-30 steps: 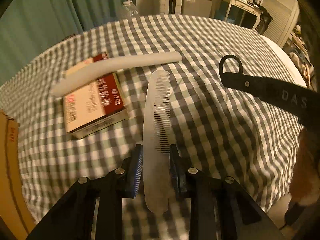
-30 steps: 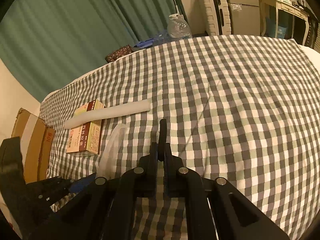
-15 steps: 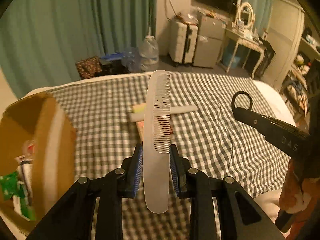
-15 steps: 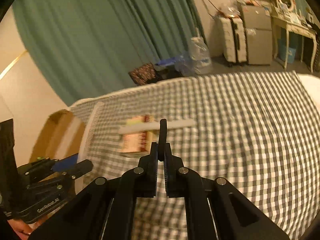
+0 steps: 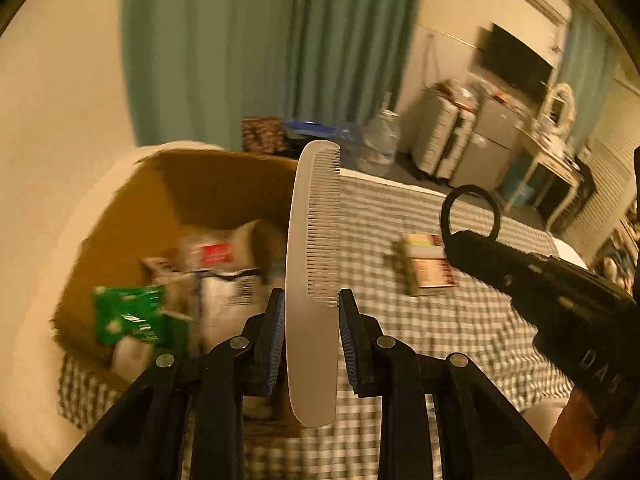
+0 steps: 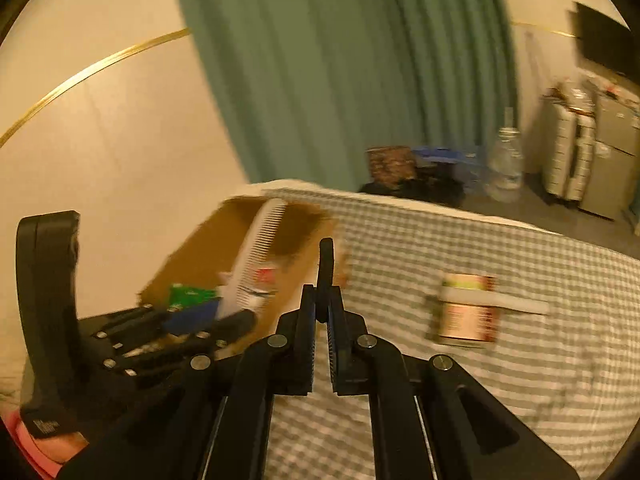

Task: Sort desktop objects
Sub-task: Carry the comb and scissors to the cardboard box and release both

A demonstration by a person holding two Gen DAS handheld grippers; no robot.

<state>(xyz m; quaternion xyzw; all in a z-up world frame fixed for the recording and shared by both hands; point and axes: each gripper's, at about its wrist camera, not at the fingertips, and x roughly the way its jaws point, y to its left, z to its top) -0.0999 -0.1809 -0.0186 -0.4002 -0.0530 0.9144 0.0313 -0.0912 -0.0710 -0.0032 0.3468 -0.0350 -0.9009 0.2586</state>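
My left gripper (image 5: pixel 312 320) is shut on a white comb (image 5: pixel 314 240) that stands upright, held in the air beside an open cardboard box (image 5: pixel 224 184) holding packets. The comb also shows in the right wrist view (image 6: pixel 256 256), over the box (image 6: pixel 208 256). My right gripper (image 6: pixel 323 304) is shut on a black ring-shaped thing (image 6: pixel 326 264); in the left wrist view this ring (image 5: pixel 472 212) shows at the right gripper's tip. A red and cream box (image 6: pixel 466 312) with a white stick (image 6: pixel 496 300) across it lies on the checked cloth (image 6: pixel 520 360).
The cardboard box holds a green packet (image 5: pixel 132 312) and white packets (image 5: pixel 228 288). Behind the bed are teal curtains (image 6: pixel 340 80), a water bottle (image 6: pixel 506 164), suitcases (image 6: pixel 568 152) and a cream wall at the left.
Both grippers have swung left and tilted up. The comb went from over the cloth to beside the open cardboard box. The red box and stick now lie off to the right.
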